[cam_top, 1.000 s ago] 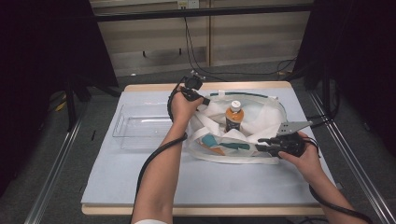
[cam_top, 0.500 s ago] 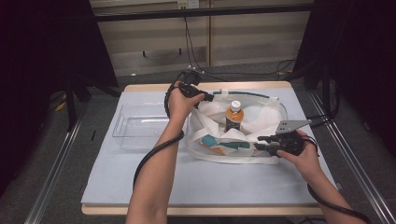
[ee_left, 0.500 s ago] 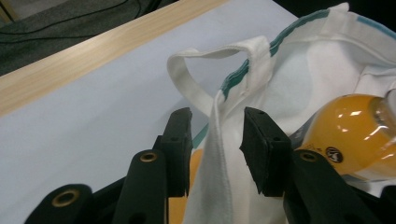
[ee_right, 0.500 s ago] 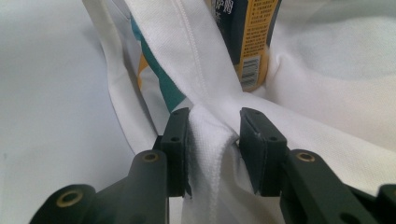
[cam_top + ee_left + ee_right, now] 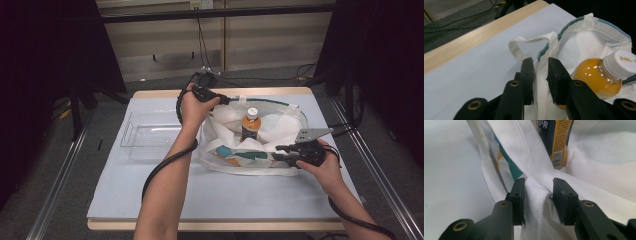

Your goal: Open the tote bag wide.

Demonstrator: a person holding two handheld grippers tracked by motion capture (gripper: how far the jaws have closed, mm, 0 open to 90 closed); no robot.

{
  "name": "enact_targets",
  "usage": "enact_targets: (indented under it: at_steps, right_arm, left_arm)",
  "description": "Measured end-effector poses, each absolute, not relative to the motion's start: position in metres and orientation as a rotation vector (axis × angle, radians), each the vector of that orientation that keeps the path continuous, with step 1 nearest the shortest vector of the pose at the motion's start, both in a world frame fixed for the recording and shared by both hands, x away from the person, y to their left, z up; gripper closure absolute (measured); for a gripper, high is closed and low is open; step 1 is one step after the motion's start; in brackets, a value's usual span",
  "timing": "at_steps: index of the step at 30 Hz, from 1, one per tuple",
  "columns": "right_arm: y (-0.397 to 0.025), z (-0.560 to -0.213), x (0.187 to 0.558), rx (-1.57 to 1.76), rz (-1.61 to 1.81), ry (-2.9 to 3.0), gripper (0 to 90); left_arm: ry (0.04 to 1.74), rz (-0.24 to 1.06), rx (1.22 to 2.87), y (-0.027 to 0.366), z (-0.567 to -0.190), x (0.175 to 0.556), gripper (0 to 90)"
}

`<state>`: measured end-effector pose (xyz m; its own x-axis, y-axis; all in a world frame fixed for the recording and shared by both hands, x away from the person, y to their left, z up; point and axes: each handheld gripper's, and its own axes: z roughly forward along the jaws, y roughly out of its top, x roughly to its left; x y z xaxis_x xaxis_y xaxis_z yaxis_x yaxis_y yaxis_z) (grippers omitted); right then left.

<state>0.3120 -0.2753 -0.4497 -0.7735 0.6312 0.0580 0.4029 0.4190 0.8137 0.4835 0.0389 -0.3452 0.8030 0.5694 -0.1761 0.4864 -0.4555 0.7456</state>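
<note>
Bag (image 5: 280,132) of white cloth lies on a pale blue desk (image 5: 150,200); left tongs (image 5: 541,72) and right tongs (image 5: 539,195) each pinch its rim. Bottle (image 5: 250,125) label unreadable.

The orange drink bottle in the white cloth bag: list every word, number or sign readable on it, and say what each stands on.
White screw cap of the clear plastic bottle of orange drink: raised letters, too blurred to read.
Dark label on the bottle: large pale characters cut off at the top edge, not readable; columns of small orange print, too small to read.
Barcode patch low on the label: digits too small to read.
White cloth bag with teal trim: no text seen.
</note>
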Motion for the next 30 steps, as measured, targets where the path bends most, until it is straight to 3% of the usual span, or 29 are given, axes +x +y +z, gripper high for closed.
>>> enact_targets:
  at_steps: [13,30]
  right_arm:
    - [-0.274,-0.450,0.312,0.908,1.272,2.419,60.7]
    - [-0.273,-0.437,0.312,0.937,1.288,2.407,46.3]
  left_arm:
    - [0.743,0.067,2.136,0.035,-0.344,0.480,86.7]
    - [0.760,0.056,2.152,0.033,-0.363,0.488,88.2]
